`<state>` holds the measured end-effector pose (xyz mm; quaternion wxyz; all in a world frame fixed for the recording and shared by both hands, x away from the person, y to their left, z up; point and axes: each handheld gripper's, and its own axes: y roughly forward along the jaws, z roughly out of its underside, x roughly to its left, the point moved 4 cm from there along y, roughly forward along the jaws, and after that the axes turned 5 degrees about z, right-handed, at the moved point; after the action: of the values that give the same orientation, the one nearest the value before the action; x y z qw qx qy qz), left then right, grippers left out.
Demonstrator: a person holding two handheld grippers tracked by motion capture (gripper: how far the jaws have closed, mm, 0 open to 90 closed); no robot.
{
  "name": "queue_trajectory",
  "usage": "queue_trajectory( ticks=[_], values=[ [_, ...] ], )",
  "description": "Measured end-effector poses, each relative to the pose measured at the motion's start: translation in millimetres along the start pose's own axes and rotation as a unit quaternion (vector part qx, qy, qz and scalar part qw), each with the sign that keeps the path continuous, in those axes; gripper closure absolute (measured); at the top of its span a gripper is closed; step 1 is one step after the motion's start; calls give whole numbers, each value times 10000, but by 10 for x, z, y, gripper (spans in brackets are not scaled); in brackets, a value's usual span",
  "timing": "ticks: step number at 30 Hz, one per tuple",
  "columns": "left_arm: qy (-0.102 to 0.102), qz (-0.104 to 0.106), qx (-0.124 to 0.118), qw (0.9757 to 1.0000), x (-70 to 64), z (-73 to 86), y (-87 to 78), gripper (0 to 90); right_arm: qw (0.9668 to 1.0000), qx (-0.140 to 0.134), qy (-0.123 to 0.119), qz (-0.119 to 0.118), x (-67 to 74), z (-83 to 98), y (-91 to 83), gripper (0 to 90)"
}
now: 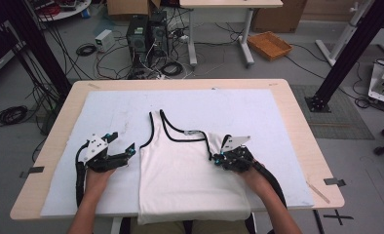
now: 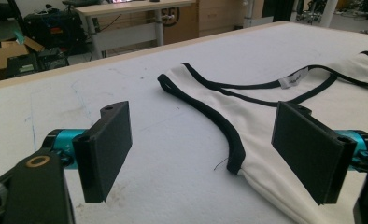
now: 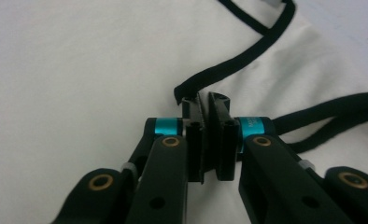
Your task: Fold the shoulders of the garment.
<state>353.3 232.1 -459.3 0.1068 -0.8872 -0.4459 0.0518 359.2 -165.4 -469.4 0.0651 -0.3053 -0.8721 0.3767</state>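
tank top: a white tank top (image 1: 187, 170) with black trim is lying flat on the near middle of the white mat (image 1: 258, 107), hem hanging a bit over the near edge, straps pointing away from the person

strap: the right-side black strap (image 3: 229, 70) is running straight into the right jaws in the right gripper view, looks like it's getting pinched

right gripper: the right gripper (image 1: 218, 157) is sitting on the top's right shoulder area, jaws pressed together on the strap

left gripper: the left gripper (image 1: 125, 150) is hovering just beside the top's left edge, jaws spread wide with nothing between the pads, not touching the fabric

label: a small white neck tag (image 2: 292, 80) is showing inside the neckline

table: a light wood table (image 1: 297, 122) is carrying the mat, with cables and computer boxes (image 1: 146, 36) on the floor beyond
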Motion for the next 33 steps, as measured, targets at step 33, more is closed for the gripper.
queue_trajectory(
  ticks=[33],
  values=[
    [-73, -61, -15, 10000, 9, -3, -4, 202, 9993, -204, 300, 82, -140, 158, -192, 535]
  ],
)
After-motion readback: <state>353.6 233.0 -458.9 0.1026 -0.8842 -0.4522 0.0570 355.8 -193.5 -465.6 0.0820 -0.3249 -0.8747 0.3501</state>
